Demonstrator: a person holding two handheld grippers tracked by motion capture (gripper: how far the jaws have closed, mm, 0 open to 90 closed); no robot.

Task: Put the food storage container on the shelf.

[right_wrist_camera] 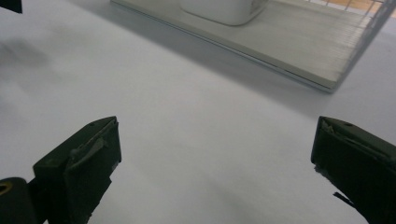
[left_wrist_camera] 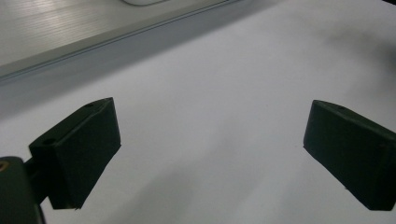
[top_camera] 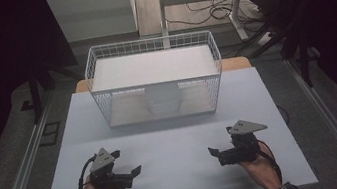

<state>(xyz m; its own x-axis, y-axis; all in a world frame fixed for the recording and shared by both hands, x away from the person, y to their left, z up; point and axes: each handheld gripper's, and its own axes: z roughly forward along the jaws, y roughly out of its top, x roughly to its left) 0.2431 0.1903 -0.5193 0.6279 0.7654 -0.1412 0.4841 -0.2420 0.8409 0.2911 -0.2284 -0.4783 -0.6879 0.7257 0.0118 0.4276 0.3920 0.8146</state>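
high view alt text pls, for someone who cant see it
A person's two hands hold black two-jaw grippers, the left gripper and right gripper, both open and low over a pale table, jaws pointing toward each other. Beyond them stands a white wire rack with a flat shelf on top and a white rounded container underneath.

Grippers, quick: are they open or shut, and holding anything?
Left gripper: open, holding nothing, above the table.
Right gripper: open, holding nothing.
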